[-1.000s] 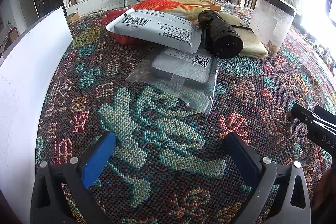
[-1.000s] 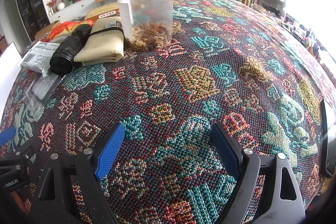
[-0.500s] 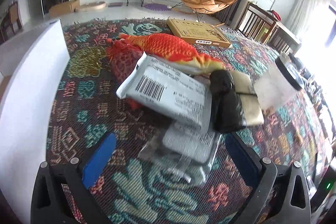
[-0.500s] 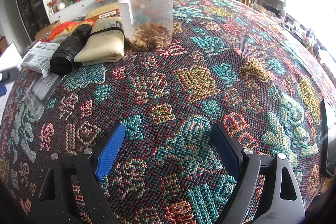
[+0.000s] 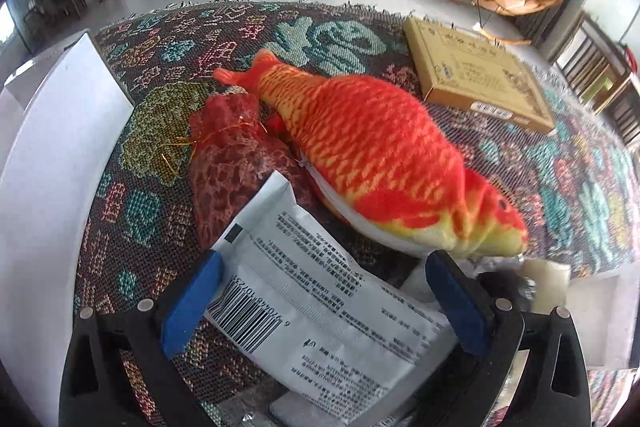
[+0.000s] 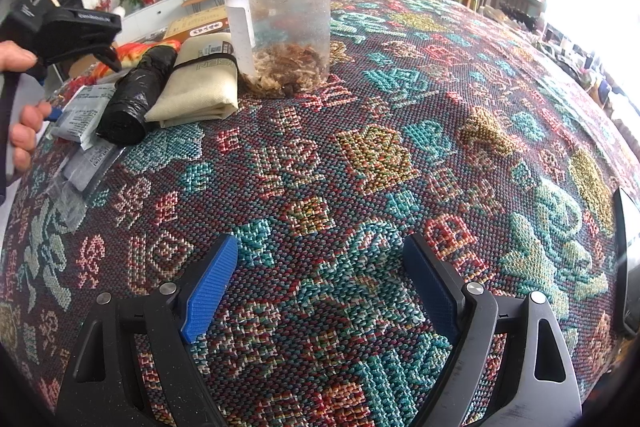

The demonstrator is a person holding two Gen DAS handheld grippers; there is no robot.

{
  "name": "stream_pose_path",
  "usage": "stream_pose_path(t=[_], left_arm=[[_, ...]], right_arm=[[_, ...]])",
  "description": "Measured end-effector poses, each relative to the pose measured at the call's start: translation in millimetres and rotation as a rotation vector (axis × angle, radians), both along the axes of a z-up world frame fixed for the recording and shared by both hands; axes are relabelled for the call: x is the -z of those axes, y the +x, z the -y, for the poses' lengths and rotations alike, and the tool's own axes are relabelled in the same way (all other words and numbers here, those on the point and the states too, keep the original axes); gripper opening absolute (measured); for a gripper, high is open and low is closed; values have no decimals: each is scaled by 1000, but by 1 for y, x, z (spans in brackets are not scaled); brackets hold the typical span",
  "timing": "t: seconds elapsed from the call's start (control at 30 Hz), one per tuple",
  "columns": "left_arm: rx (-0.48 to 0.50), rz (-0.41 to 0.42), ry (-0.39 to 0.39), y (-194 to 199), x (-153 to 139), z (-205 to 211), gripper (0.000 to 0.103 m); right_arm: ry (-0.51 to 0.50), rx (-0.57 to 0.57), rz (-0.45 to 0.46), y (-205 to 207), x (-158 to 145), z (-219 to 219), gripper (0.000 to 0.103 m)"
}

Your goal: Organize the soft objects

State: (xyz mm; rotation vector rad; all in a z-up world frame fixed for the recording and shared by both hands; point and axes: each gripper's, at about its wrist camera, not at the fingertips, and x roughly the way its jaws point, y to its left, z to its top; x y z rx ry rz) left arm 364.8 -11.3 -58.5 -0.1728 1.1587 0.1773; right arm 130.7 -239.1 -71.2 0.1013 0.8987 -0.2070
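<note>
The left gripper (image 5: 320, 293) is above the pile of soft things on the patterned tablecloth (image 5: 168, 75). Its 2 blue fingers are spread wide, and the white printed packet (image 5: 320, 307) with a barcode lies between them in the view; whether the pads touch it I cannot tell. Just behind the packet lies the orange plush fish (image 5: 372, 155), with its head toward the right finger and its tail pointing away. At the left of the fish is a red mesh pouch (image 5: 236, 155) tied with a gold cord, partly under the corner of the packet. A flat yellow cardboard box (image 5: 476, 79) lies further back on the right, apart from the fish. A white board (image 5: 52, 167) stands along the left edge of the table.

The right gripper (image 6: 320, 279) is low over a bare part of the tablecloth, with its fingers also spread and nothing between them. From this view the pile is far at the left: a black rolled bag (image 6: 136, 95) lies beside a folded beige cloth (image 6: 200, 87), and this cloth touches a clear plastic jar (image 6: 280, 19) with a black lid. A person's hand (image 6: 24, 107) holds the left gripper over the pile.
</note>
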Motion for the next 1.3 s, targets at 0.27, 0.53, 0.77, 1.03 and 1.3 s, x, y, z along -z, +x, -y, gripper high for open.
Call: stream_pose_path(t=[0.27,0.53,0.77,1.03,1.3], left_arm=[[265,-18,8,-64,4,-30,79],[512,-11,83,-183,19,-28,91],[400,62,47,-192,28,-37,102],[357,216,34,-209,30,-53,103],[349,222,36,-209,30,-57,103]], right_arm=[[0,0,0,0,0,0,87],[0,0,-1,0,0,-1,87],[4,-2,2,0,1,2,87],[4,-2,1,0,1,2,87],[4,-2,1,0,1,2,87]])
